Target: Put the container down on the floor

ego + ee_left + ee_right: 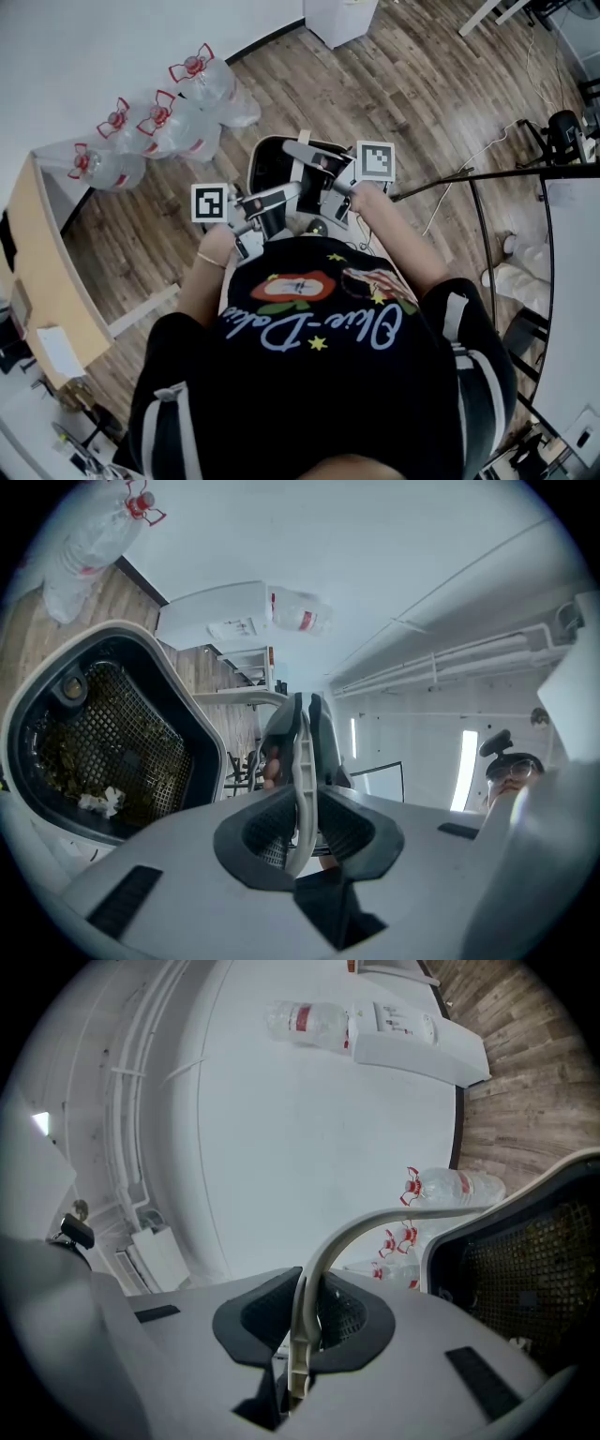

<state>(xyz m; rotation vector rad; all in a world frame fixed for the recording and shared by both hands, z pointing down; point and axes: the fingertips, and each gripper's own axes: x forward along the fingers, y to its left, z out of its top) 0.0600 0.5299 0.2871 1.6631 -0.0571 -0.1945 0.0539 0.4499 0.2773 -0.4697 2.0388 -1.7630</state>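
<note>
The container point(260, 165) is a white bin with a black mesh basket inside and a pale curved handle point(306, 152). It is held up in front of the person's torso, over the wooden floor. My left gripper point(275, 199) is shut on the handle from the left, and my right gripper point(328, 180) is shut on it from the right. In the left gripper view the jaws point(302, 832) pinch the flat handle strip point(302, 761), with the container point(202, 733) at left holding dark debris. In the right gripper view the jaws point(302, 1324) clamp the handle point(356, 1227), with the container point(450, 1232) at right.
Three large water bottles point(155, 127) with red caps lie on the floor by the wall ahead on the left. A white cabinet point(337, 19) stands farther ahead. A wooden desk point(47, 272) is at left. A black metal frame point(483, 234) and a white cable point(467, 167) are at right.
</note>
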